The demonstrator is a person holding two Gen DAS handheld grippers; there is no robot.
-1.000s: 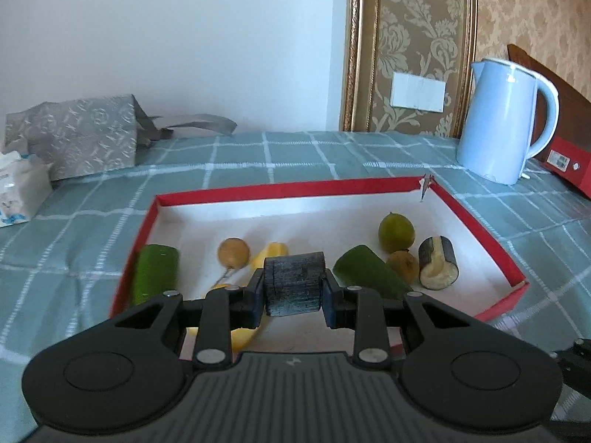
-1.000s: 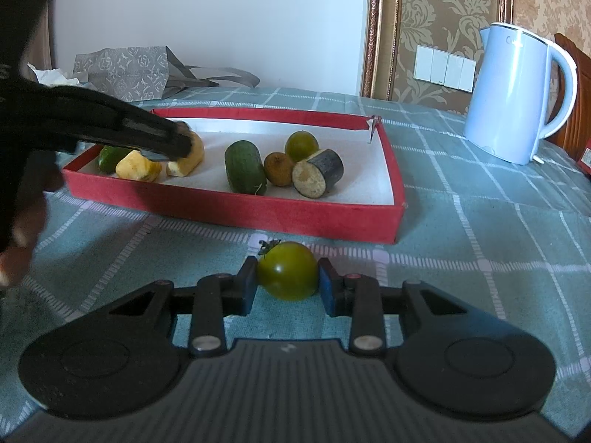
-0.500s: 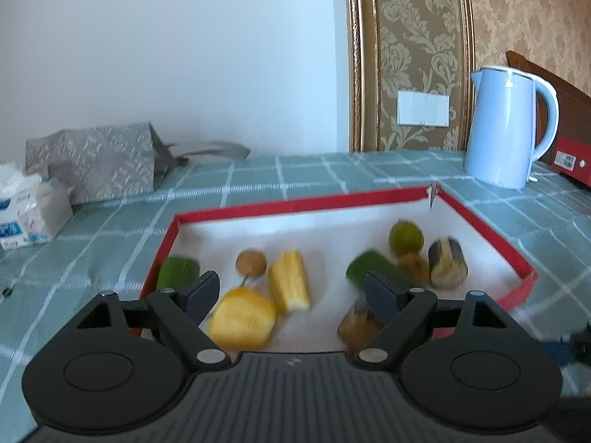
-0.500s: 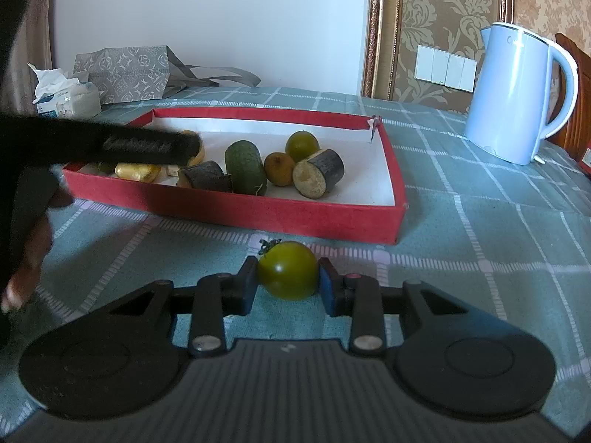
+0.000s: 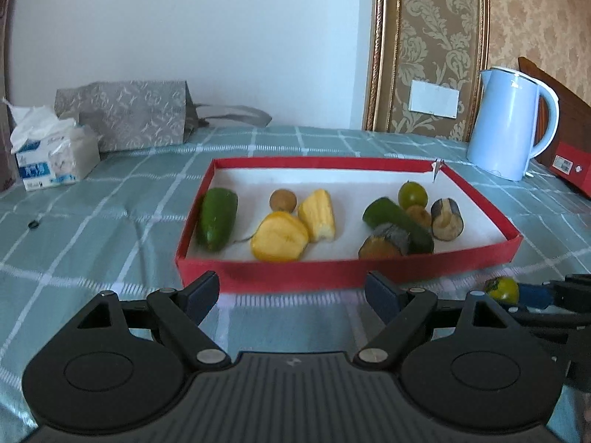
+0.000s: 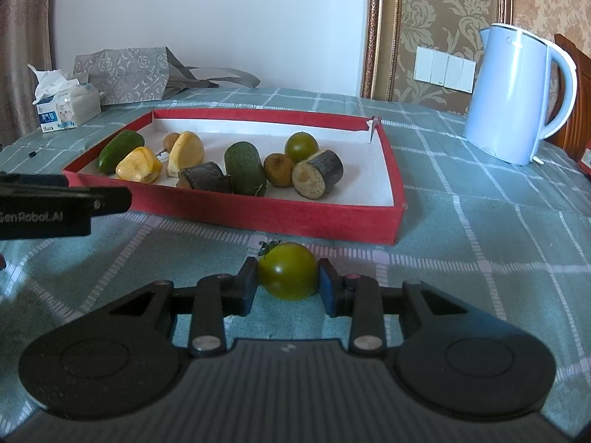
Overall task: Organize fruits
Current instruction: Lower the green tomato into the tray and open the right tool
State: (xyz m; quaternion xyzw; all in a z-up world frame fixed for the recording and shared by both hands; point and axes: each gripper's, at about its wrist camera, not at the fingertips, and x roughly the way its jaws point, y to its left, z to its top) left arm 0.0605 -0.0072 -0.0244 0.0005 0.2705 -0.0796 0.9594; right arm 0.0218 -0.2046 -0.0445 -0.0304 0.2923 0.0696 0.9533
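green tomato [image 6: 287, 270]: lower centre of right view, on desk [image 6: 480, 229], just outside red tray [image 6: 258, 214] near wall
right tongs [image 6: 288, 282]: clenched on green tomato
left tongs [image 5: 291, 293]: released, spread wide, nothing between, below tray front wall
tray contents: dark cut chunk [image 5: 386, 245] touching cucumber [image 5: 399, 223]; yellow pieces mid-left
kettle [image 6: 517, 96]: upper right

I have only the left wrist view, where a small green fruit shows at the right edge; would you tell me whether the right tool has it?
Observer: Yes. In the right wrist view the right tool is shut on the green tomato, both pads touching its sides.
Operator: Thank you. Does my left tool appear there?
Observer: Yes. The left tool shows side-on at the left edge, in front of the red tray, with GenRobot.AI lettering.
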